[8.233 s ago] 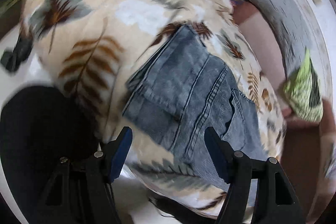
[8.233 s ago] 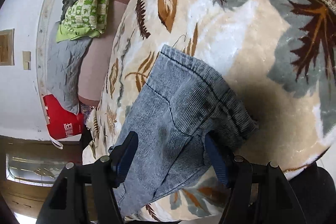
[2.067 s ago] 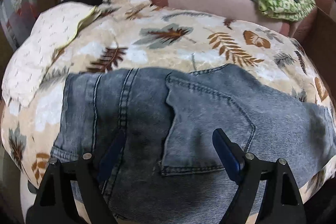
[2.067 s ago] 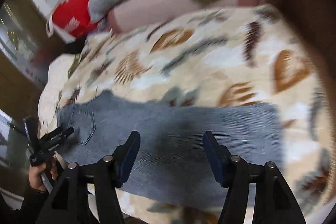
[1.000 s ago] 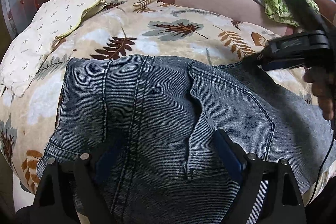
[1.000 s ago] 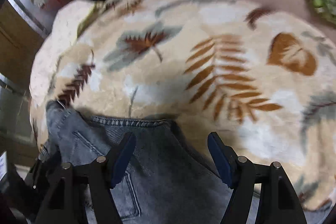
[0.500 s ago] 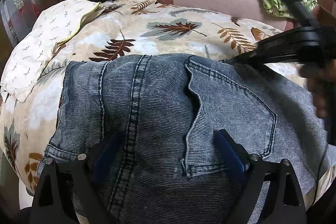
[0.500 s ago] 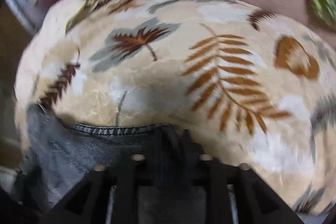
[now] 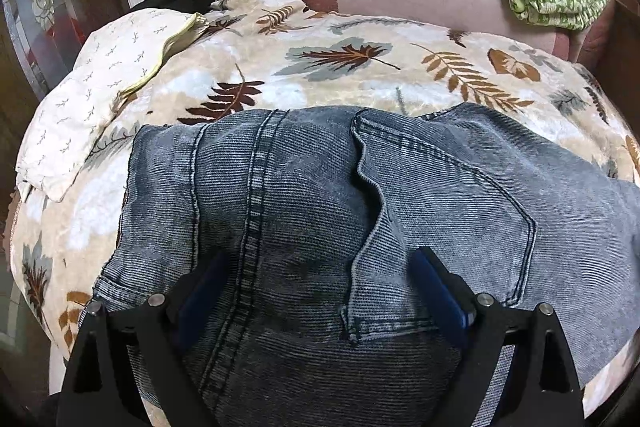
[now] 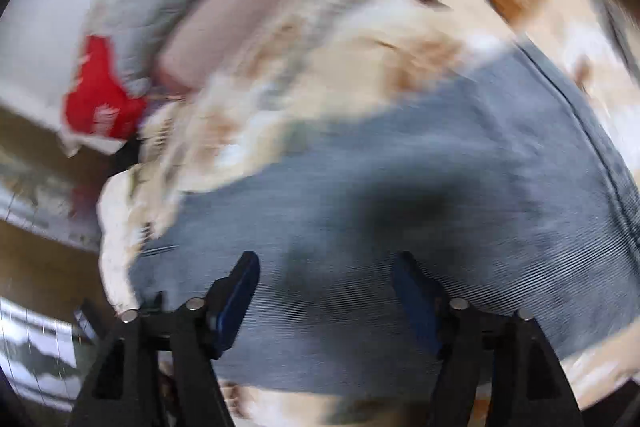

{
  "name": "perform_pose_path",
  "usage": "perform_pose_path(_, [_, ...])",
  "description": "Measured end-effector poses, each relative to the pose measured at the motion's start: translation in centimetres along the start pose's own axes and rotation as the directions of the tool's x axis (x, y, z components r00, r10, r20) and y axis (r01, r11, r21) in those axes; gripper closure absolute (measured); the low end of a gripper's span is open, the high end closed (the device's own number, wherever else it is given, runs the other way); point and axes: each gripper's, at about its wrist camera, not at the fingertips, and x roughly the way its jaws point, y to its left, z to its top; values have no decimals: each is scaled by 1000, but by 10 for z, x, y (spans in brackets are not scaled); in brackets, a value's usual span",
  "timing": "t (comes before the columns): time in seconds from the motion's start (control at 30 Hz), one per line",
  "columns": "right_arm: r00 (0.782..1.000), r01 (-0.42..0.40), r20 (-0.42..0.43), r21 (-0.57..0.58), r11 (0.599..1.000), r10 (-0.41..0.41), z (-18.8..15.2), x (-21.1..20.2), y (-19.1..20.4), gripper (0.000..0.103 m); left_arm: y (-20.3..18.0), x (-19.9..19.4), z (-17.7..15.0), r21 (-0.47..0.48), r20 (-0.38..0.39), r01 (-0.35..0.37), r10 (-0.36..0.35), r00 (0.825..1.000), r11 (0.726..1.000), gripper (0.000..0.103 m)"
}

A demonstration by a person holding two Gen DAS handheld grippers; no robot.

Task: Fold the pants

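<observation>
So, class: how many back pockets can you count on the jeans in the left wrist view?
1. The back pocket is stitched on the jeans right of the centre seam, just ahead of the left gripper. A second one may be hidden, since the jeans are folded.

The left hand-held gripper [image 9: 320,291] points forward and down, its two blue-padded fingers [image 9: 438,291] spread wide with nothing clamped between them. The right hand-held gripper [image 10: 326,287] also has its jaws parted wide, its view smeared by motion blur.
</observation>
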Motion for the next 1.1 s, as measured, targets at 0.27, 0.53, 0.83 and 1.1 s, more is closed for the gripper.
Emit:
perform_pose_path(0.27, [974, -169, 145, -34, 985, 172, -5, -63, -9, 20, -5, -39, 4, -55, 25, 25, -24, 999, 998, 11])
perform_pose_path(0.53, [974, -135, 190, 35, 990, 126, -9, -86, -20, 21, -55, -60, -4, 11, 0, 116, -116, 993, 993, 11])
perform_pose_path(0.83, [985, -91, 148, 45, 995, 84, -26, -76, -35, 9, -99, -59, -5, 44, -48, 188, -186, 981, 981, 11])
perform_pose_path(1.1, [993, -26, 116, 55, 998, 19, -39, -67, -45, 10, -118, -68, -2, 48, -54, 252, -249, 967, 967, 11])
